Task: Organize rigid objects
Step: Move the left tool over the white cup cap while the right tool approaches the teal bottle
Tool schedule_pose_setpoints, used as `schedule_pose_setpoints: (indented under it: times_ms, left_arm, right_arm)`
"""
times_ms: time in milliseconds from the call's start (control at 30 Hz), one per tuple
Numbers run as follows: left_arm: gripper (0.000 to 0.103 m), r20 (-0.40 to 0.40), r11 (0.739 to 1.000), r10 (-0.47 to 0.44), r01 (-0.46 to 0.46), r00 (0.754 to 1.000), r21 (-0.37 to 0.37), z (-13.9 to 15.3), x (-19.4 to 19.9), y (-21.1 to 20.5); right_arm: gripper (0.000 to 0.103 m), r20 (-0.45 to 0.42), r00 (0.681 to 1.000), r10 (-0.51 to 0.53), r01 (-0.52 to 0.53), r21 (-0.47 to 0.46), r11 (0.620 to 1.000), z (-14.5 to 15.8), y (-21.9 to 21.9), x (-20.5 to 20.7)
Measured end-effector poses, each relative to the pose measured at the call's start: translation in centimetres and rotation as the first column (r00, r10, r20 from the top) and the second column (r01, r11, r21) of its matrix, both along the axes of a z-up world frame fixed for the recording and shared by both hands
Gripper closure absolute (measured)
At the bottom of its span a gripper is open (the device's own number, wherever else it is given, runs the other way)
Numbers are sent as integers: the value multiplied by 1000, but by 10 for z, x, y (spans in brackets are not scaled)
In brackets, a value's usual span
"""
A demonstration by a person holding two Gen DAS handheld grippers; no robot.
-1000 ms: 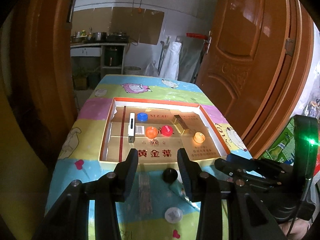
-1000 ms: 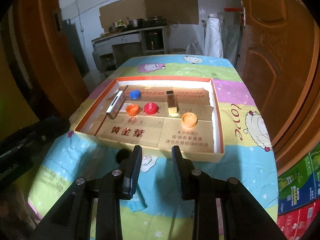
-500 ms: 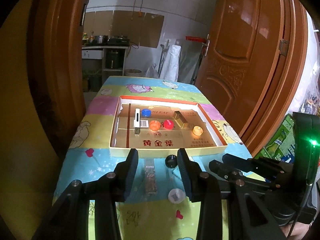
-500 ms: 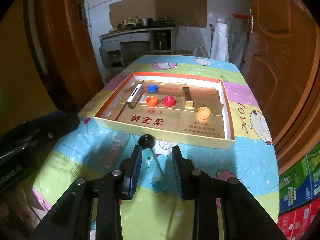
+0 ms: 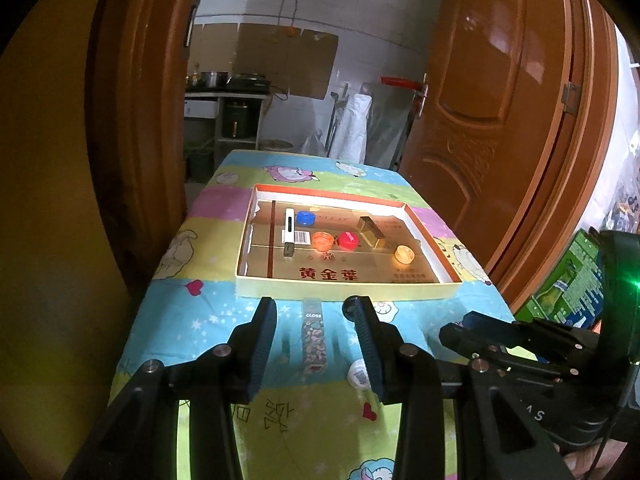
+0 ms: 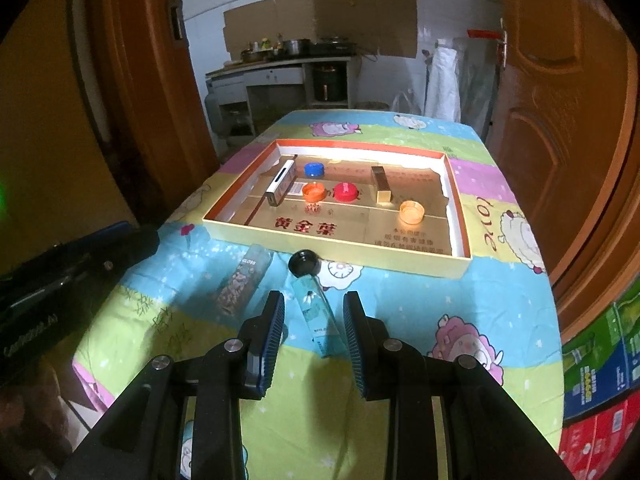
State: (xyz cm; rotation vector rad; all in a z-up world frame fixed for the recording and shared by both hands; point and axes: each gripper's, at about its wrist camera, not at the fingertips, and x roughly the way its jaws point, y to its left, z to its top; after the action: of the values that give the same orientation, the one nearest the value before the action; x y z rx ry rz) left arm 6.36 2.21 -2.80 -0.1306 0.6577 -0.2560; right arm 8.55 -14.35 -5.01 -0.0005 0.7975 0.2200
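Note:
A shallow cardboard tray [image 5: 344, 286] [image 6: 332, 246] holds a white stick [image 5: 289, 232], a blue cap [image 6: 314, 169], a red cap [image 6: 345, 192], two orange caps [image 6: 313, 192] [image 6: 412, 212] and a gold box [image 6: 380, 184]. On the cloth in front of it lie a clear "gloss" box [image 5: 314, 336] [image 6: 240, 284], a teal tube [image 6: 314, 312] with a black cap [image 6: 304, 262], and a white cap [image 5: 358, 374]. My left gripper [image 5: 315, 306] hovers open over the gloss box. My right gripper [image 6: 313, 299] hovers open over the tube, with its pads clear of it.
The table wears a cartoon-print cloth [image 6: 460, 312] and stands in a doorway between orange-brown doors [image 5: 500, 100]. Coloured cartons [image 6: 600, 380] are stacked on the floor at the right. A kitchen counter [image 6: 280, 68] stands beyond the far end.
Both grippers have drawn back from the tray toward the near end of the table. The tray looks smaller, and the gloss box, tube and white cap show more fully.

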Motion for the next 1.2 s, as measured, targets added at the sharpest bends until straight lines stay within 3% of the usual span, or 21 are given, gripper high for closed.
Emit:
schedule_pose_setpoints:
  times_ms: [200,533,667,1200]
  left_arm:
    - [62,1,1000,-18,18,1000,-1,-11,-2,-5]
    - [62,-71,983,-163,168,984,78,-55,-4,-43]
    - [53,-81,977,-175,183,981,113,-65,-3,-53]
    - [53,-154,962,-181,207,971,177,-94,11,-74]
  right_arm:
    - [72,-17,1000,-3,3,16,1000,-9,-10,0]
    - [72,-62,998,-16,19,42,999,-31,-26,5]
    - [72,-75,997,-11,15,47,999,-38,-28,7]
    - [72,-116,993,2,6,72,997,-57,-33,24]
